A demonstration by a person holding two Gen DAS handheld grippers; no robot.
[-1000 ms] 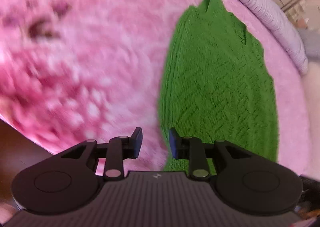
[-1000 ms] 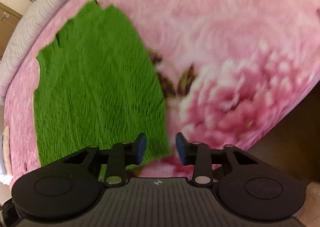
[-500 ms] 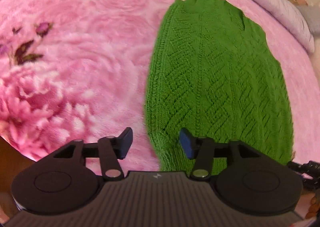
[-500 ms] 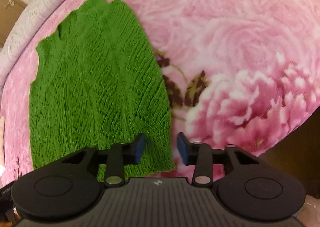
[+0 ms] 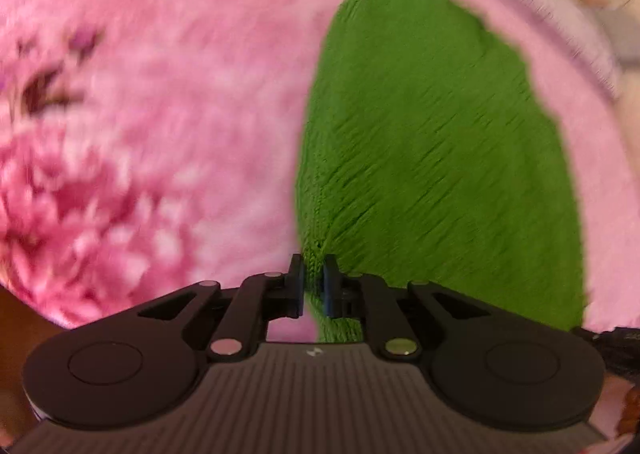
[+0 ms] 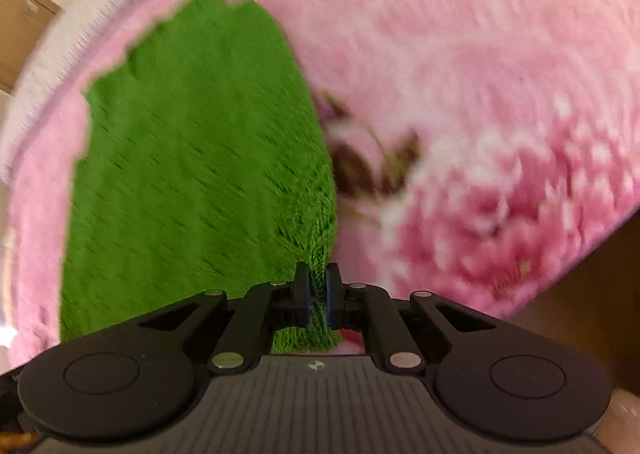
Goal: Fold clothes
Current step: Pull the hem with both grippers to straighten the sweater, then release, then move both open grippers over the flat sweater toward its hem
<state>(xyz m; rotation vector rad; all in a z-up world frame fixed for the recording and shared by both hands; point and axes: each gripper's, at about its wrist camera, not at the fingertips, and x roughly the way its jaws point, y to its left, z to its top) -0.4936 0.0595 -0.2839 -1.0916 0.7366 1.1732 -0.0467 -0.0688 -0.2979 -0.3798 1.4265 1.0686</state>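
1. On the pink floral blanket (image 5: 168, 101) lies the green knitted garment (image 5: 432, 157), spread flat and running away from both hands towards the blanket's far edge.
2. At its near hem, the left gripper (image 5: 313, 282) has the left corner between its pads; the jaws are closing, and the knit already bunches up between them.
3. Over at the other near corner, the right gripper (image 6: 318, 290) is clenched on the fabric, a ridge of green stitches pinched between its blue pads.
4. To my eye the step in hand is taking the hem by both corners, ready to carry it over towards the neckline. Done well, both hands would rise together and level, keeping the hem taut between them so that the fold lands square.
5. A loose knit like this looks stretchy, so a hard pull would likely drag it long; lifting gently seems wiser.
6. The plush blanket looks deep and fuzzy and may cling to the wool, so I would lift clear before moving across.
7. Both views are blurred, so the stitch pattern is hard to read; the far edge shows notched, shoulder-like outlines.
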